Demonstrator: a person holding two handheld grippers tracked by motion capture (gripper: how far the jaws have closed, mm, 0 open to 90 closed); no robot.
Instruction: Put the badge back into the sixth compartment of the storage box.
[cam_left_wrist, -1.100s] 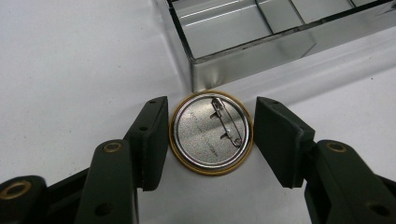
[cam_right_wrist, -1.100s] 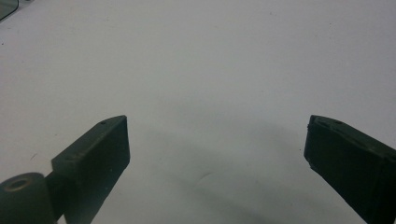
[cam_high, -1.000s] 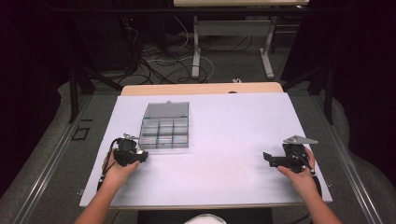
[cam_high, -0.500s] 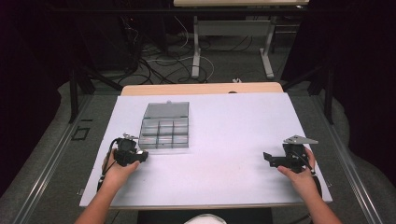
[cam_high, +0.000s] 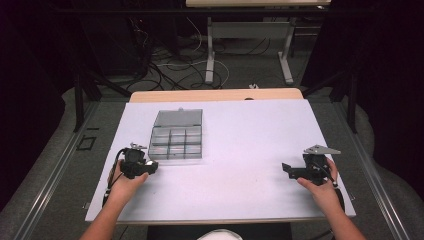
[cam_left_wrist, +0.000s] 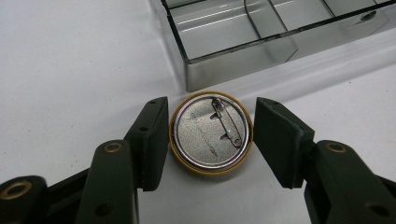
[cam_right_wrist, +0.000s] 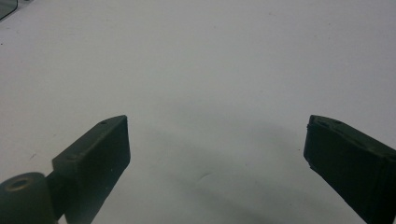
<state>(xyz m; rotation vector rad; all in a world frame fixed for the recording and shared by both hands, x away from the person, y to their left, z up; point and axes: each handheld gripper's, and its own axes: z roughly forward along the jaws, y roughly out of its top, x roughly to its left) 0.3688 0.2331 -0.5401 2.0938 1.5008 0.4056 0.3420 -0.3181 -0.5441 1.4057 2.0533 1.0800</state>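
Nothing has moved since the earlier frames: both hands and the clear compartment box (cam_high: 176, 136) sit where they were. Left gripper (cam_high: 150, 168) lies low on the white table (cam_high: 240, 145), forearm coming in from the bottom edge, jaws pointing toward the box's near-left corner. Left gripper view: pin badge (cam_left_wrist: 211, 132) lies back-up, safety pin showing, between the jaws; left pad touches its rim, right pad stands just off it, so not pinched. Badge is just beside the box's near wall; high view cannot resolve it. Right gripper (cam_high: 286, 170) rests near the table's right edge, well apart from the box, jaws spread wide over bare tabletop. Open surface lies between the hands
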